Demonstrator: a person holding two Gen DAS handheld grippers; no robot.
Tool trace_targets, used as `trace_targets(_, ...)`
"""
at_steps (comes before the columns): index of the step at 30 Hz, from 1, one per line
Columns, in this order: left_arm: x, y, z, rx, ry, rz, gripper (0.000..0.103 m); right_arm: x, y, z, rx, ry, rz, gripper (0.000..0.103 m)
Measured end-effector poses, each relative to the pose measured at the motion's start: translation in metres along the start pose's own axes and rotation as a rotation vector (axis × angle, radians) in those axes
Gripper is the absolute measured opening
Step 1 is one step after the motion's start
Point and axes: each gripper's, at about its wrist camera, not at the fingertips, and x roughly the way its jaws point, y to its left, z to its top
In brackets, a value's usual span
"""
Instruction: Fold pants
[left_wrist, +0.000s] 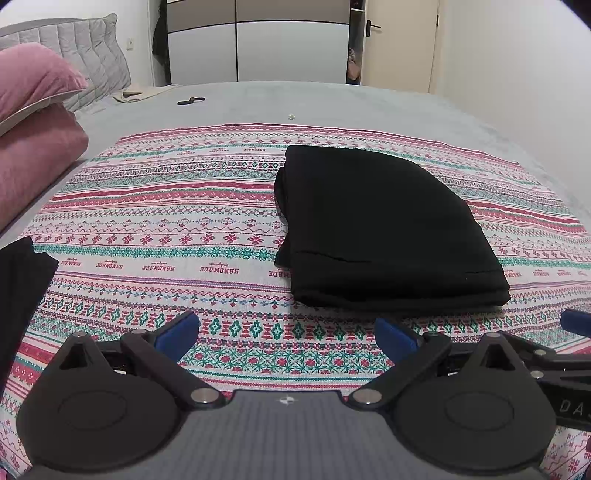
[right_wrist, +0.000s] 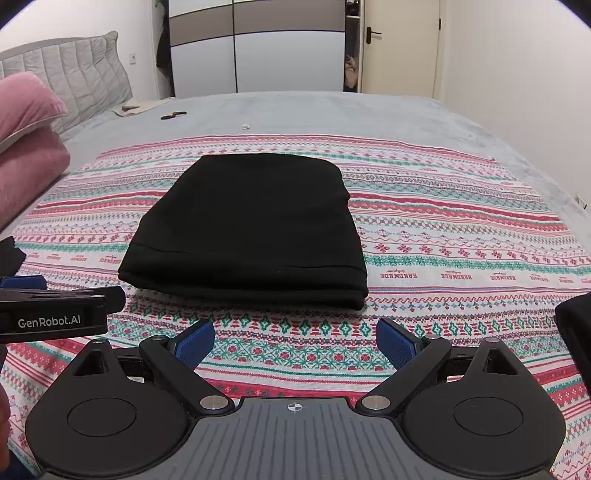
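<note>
Pants (right_wrist: 247, 229) folded flat at twelve o'clock on patterned blanket (right_wrist: 461, 229); left gripper (left_wrist: 286, 334) and right gripper (right_wrist: 295, 341) splayed wide, empty; best pulled back gently, leaving bundle undisturbed

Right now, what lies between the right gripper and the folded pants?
Only bare patterned cloth between the open right gripper and the black pants, seen in the right wrist view.

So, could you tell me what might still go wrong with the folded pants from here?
The folded black fabric pants lie free on the striped patterned cloth, with both the left gripper and the right gripper open and short of them. Layers bulge unevenly along one side edge, so the stack may loosen. A careless push could drag the cloth and undo the fold.
</note>
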Motion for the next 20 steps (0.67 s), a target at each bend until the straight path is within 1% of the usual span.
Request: trace_targets(20, -0.0016, -0.0012, 0.0009, -0.002, 0.008, -0.007, 0.103, 0.0004, 0.0001, -0.0004, -0.003, 0.0, 0.0, 0.096)
